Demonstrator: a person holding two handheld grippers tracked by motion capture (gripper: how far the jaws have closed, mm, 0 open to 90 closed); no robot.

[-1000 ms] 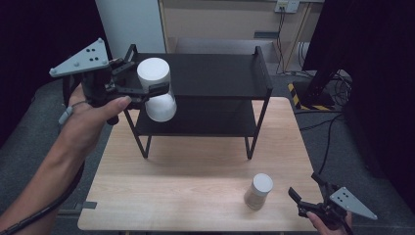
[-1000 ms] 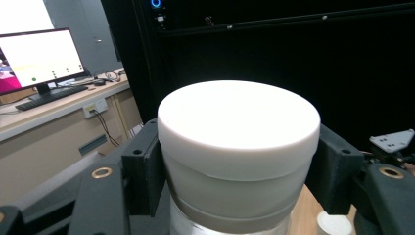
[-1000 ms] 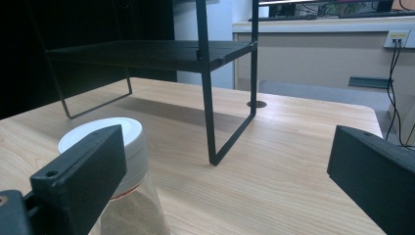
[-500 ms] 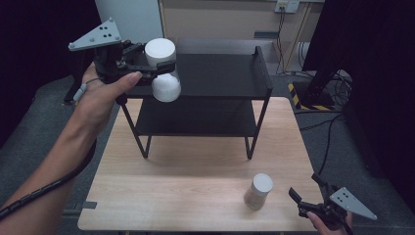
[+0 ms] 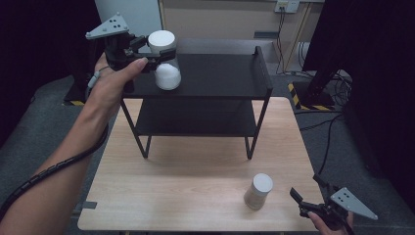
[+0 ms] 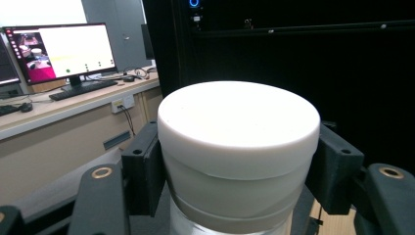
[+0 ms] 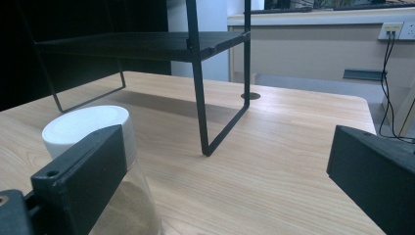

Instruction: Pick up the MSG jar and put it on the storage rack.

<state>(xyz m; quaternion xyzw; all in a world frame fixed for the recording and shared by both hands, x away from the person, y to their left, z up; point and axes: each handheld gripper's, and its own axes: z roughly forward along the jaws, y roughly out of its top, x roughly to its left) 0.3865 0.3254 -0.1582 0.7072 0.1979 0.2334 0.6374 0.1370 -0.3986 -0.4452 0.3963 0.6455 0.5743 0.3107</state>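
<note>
A person's left gripper (image 5: 159,54) is clamped on a white-lidded jar (image 5: 164,58), held above the black shelf's (image 5: 215,73) top left corner. The jar looks rigid, light and smooth, best gripped just under its lid. The right gripper (image 5: 304,201) rests with jaws apart beside a second jar (image 5: 258,191).

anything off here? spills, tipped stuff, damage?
Nothing stands out. The left gripper is shut on the white-lidded jar, held upright over the black shelf rack's top tier. The second jar stands upright on the wooden table, beside the open right gripper. No spill or damage visible.
</note>
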